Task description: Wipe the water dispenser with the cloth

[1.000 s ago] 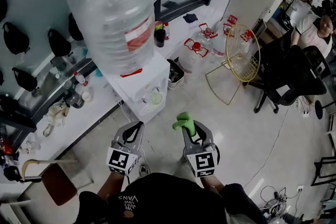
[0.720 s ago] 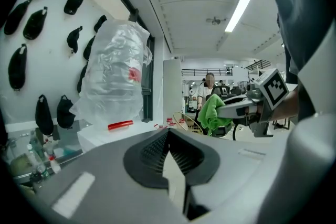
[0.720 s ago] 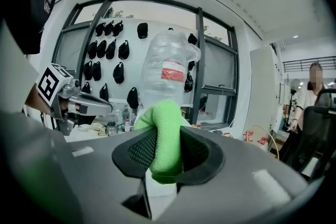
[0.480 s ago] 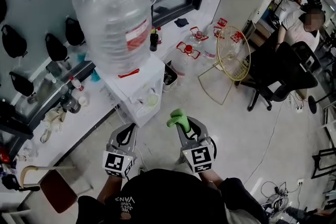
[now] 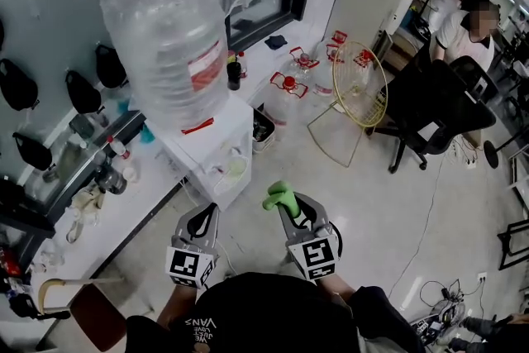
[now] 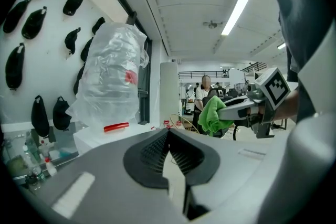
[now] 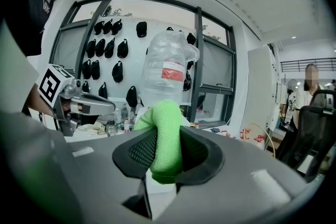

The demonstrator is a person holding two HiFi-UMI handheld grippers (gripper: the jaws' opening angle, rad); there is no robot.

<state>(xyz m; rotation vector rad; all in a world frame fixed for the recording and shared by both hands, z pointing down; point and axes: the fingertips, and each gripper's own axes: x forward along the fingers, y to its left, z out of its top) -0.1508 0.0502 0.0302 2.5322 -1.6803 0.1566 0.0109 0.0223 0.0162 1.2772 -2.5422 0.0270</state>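
The white water dispenser [image 5: 216,146] stands against the wall with a plastic-wrapped water bottle [image 5: 169,37] on top; the bottle [image 6: 107,81] also shows in the left gripper view and the bottle [image 7: 167,73] in the right gripper view. My right gripper [image 5: 291,209] is shut on a green cloth [image 5: 281,197], held below and to the right of the dispenser's front. The cloth [image 7: 164,136] sits pinched between the jaws. My left gripper [image 5: 202,221] hangs just left of it, shut and empty, its jaws meeting at the tips [image 6: 167,136].
A counter [image 5: 91,178] with bottles and cups runs left of the dispenser. A red stool [image 5: 91,312] stands at lower left. Empty jugs [image 5: 285,91], a gold wire fan guard [image 5: 357,87] and a black office chair [image 5: 430,116] with a seated person [image 5: 467,25] lie to the right.
Both grippers have held nearly still low in the view, the right one still gripping the cloth. The head view has drifted, so the dispenser sits slightly higher and farther.
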